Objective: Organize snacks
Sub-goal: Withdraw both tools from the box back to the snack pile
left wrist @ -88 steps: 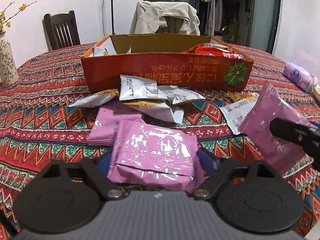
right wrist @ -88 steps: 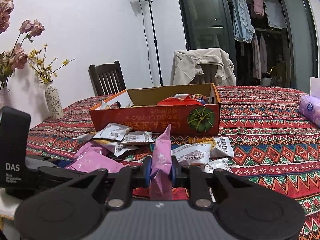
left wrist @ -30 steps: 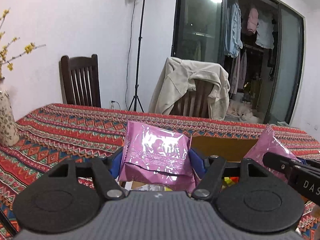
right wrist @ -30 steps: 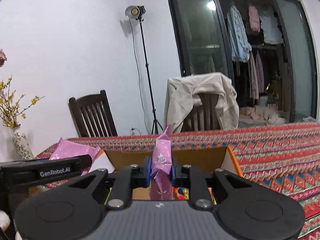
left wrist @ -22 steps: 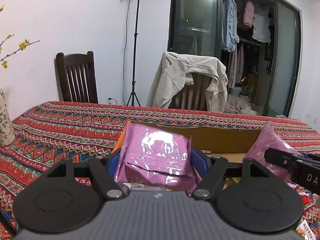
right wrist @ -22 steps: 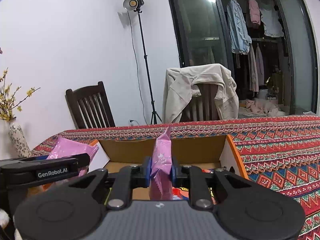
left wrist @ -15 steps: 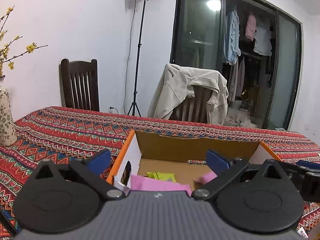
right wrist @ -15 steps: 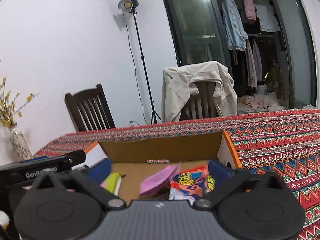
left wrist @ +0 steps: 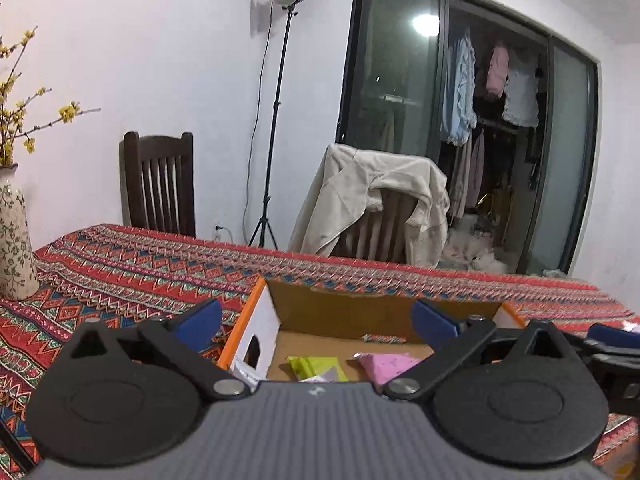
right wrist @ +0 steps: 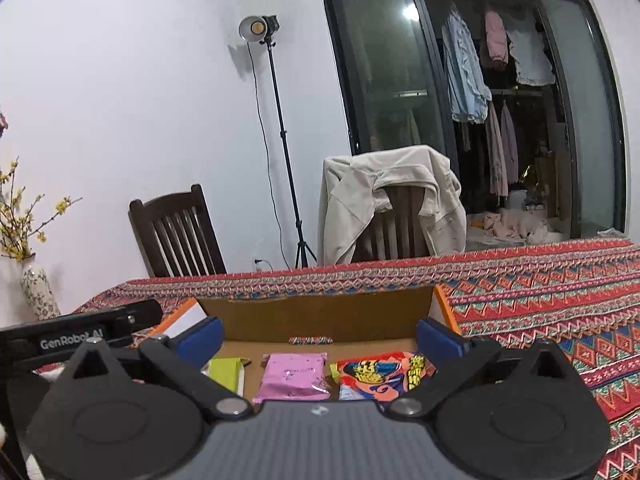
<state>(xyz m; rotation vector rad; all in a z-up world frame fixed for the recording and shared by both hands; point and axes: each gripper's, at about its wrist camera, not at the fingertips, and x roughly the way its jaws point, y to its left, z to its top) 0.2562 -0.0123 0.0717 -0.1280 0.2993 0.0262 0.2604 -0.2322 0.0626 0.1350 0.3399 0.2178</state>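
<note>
Above the cardboard box [right wrist: 320, 312], the left gripper [left wrist: 316, 320] and right gripper [right wrist: 320, 338] are both held spread wide, nothing pinched. A pink snack packet [right wrist: 294, 376] is seen lying flat on the box floor, between a green packet [right wrist: 226, 374] and a red packet [right wrist: 380, 376].

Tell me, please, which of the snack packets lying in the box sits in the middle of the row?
The plain pink packet lies in the cardboard box, between the lime-green packet on its left and the red cartoon-printed packet on its right.

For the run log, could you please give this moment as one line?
left tool open | right tool open | pink packet in cardboard box
</note>
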